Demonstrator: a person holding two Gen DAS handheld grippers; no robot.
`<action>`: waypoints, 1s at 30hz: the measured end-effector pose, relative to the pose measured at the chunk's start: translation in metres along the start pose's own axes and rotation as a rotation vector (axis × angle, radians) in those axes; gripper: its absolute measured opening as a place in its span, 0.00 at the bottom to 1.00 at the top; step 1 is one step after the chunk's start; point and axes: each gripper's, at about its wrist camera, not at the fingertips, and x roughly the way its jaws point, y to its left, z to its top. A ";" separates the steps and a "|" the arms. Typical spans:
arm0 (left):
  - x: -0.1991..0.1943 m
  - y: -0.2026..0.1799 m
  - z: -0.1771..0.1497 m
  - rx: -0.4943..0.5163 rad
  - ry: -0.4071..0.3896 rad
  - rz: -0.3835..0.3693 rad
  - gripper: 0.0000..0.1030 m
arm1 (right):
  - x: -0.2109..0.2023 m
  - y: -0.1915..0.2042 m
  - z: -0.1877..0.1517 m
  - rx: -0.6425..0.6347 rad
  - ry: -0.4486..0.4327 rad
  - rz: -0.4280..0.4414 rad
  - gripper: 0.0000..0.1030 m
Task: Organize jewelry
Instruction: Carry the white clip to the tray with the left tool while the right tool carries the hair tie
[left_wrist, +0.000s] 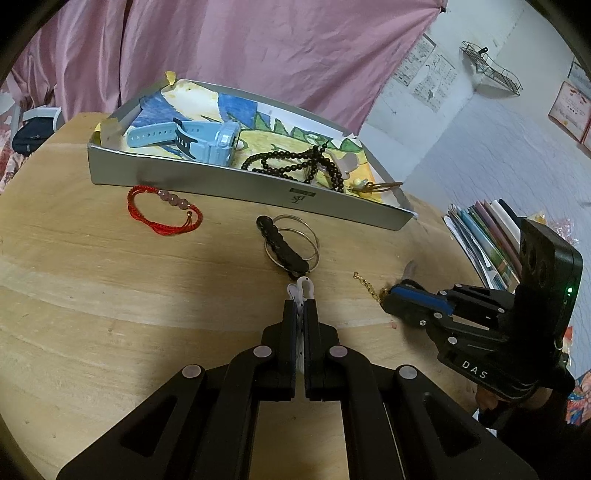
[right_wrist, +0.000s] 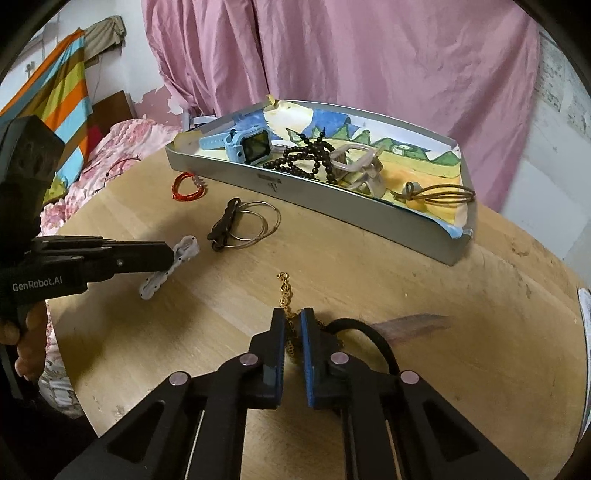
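The left tongs gripped a white clip above the tabletop; the right tongs were narrowed around a gold chain, near the tray.

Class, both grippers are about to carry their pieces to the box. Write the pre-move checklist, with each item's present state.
1. Left gripper shut on the white hair clip: ok.
2. Right gripper closed firmly on the gold chain: cannot tell; the chain lies between the jaws, a gap shows.
3. Chain lifted off the table: not ok; its end lies on the wood.
4. Free room in the grey box: ok, right of the leather cord.
5. Black clip on wire rings clear of the left gripper: ok, just ahead.
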 end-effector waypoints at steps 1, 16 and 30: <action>0.000 0.000 0.000 0.000 0.001 -0.001 0.01 | 0.000 0.000 0.000 0.003 -0.003 0.001 0.05; -0.001 -0.007 0.002 0.010 -0.015 -0.004 0.01 | -0.039 -0.031 0.009 0.195 -0.155 0.119 0.03; -0.015 -0.013 0.021 0.025 -0.084 -0.009 0.01 | -0.079 -0.034 0.037 0.201 -0.299 0.131 0.03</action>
